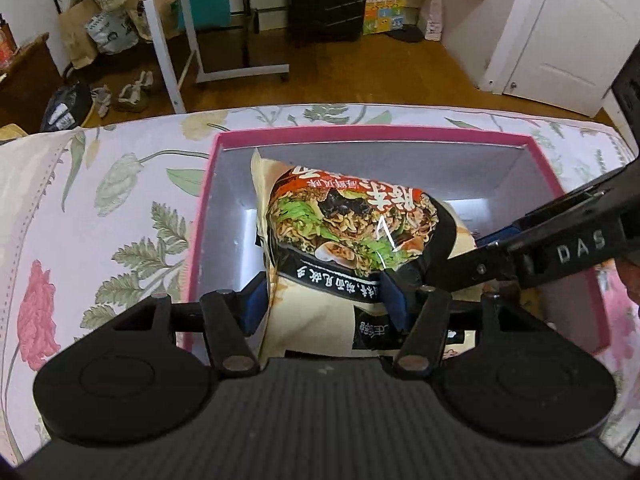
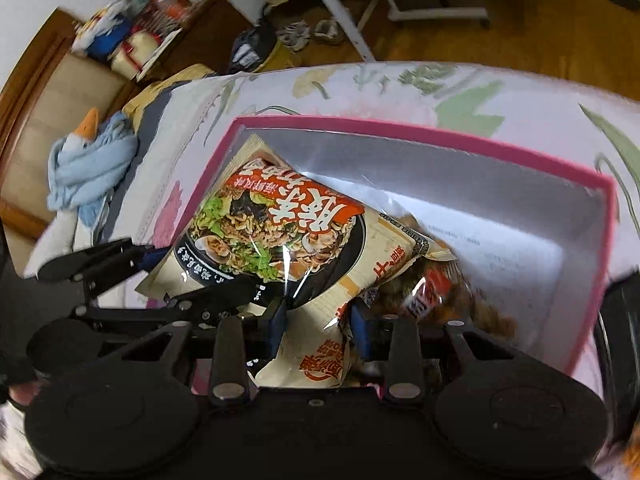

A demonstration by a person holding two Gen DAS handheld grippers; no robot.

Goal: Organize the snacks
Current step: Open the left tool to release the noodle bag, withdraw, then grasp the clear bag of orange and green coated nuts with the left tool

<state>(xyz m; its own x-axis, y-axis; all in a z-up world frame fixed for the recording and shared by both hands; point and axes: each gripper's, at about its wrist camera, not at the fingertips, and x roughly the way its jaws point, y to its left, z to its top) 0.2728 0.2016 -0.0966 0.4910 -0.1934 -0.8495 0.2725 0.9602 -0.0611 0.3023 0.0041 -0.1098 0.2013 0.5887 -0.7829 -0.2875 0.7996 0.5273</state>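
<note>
Left wrist view: my left gripper (image 1: 326, 304) straddles the near end of the noodle packet (image 1: 348, 232), its blue pads (image 1: 394, 300) standing just beside the wrapper with a gap on the left side, so the jaws are partly apart and not pressing; the packet lies tilted inside the pink-rimmed box (image 1: 360, 134), which rests on a floral bedspread (image 1: 100, 208); my right gripper (image 1: 492, 240) enters from the right, at the packet's edge. Right wrist view: my right gripper (image 2: 318, 322) is narrowed onto the packet's (image 2: 272, 236) lower corner, pads pinching the wrapper; a second snack bag (image 2: 440, 300) lies beneath it in the box (image 2: 420, 130); my left gripper (image 2: 148, 256) sits at the packet's left edge.
</note>
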